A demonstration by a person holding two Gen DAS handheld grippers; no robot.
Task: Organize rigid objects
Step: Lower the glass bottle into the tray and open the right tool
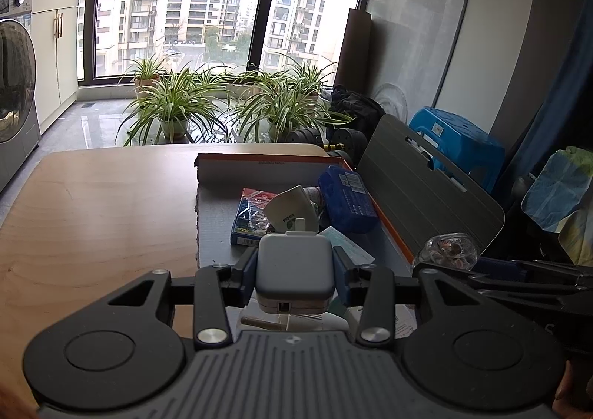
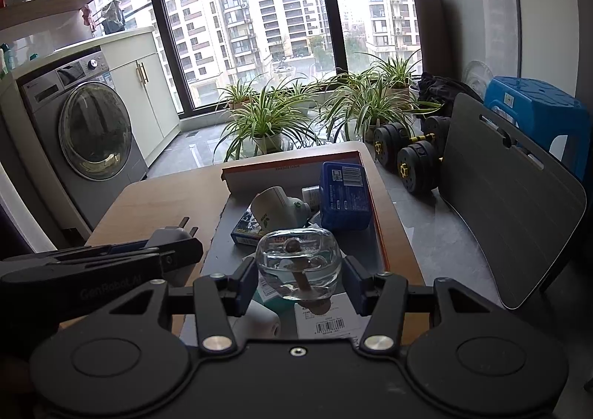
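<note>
Left gripper (image 1: pixel 295 276): closed on a white square power adapter (image 1: pixel 294 270), both blue pads pressed to its sides; it hangs above the near edge of the cardboard tray (image 1: pixel 267 161); seen from the right wrist view the adapter (image 2: pixel 168 235) shows its prongs pointing toward 12 o'clock
Right gripper (image 2: pixel 299 272): clamped on a clear glass bottle (image 2: pixel 298 261) with a brown stopper; the bottle sits between the pads, raised over the tray's near end; in the left wrist view it (image 1: pixel 450 250) appears at 3 o'clock of the adapter
Cardboard tray: shallow, orange-edged, lying on the right half of the wooden worktop (image 1: pixel 96 211); its far wall stands upright at 12 o'clock
Tray contents: a blue box (image 2: pixel 344 196) at the far right, with a barcode label on top; a white cup (image 2: pixel 272 209) tipped on its side just left of it; a blue card pack (image 1: pixel 252 215) partly under the cup; printed paper slips (image 2: pixel 326 320) at the near end, below the bottle
Surroundings: spider plants (image 1: pixel 174 104) at 12 o'clock by the window; a washing machine (image 2: pixel 85 129) at 10 o'clock; dumbbells (image 2: pixel 411 155) and a blue plastic stool (image 2: pixel 533 111) at 2 o'clock; a dark grey board (image 2: pixel 507 204) leaning beside the worktop
</note>
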